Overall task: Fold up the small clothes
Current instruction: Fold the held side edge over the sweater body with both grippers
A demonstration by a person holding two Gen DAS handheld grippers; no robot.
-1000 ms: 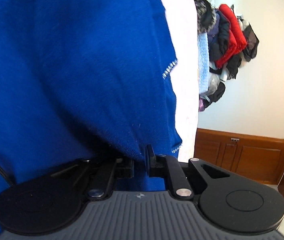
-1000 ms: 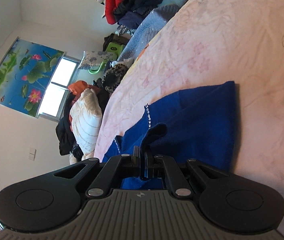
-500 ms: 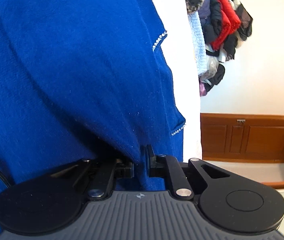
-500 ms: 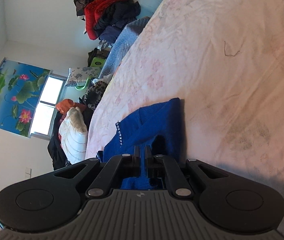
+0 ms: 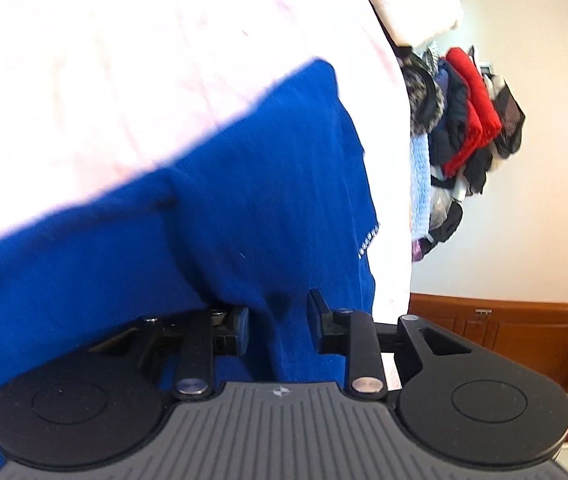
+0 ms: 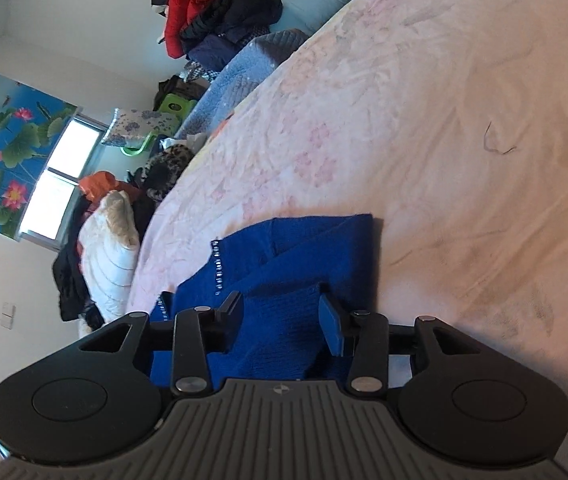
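Both grippers' jaws have just been opening: left gripper [image 5: 278, 322] and right gripper [image 6: 280, 322] fingers stand apart, the folded royal-blue knit garment [image 6: 304, 256] lying loose between them on the pink floral bed [image 6: 424, 100].

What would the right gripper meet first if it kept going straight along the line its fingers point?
The right gripper has just been opening, with a fold of the blue knit garment between its fingers. Going straight on, it would likely push into that garment first, then the pink bedspread beyond; depth is unclear.
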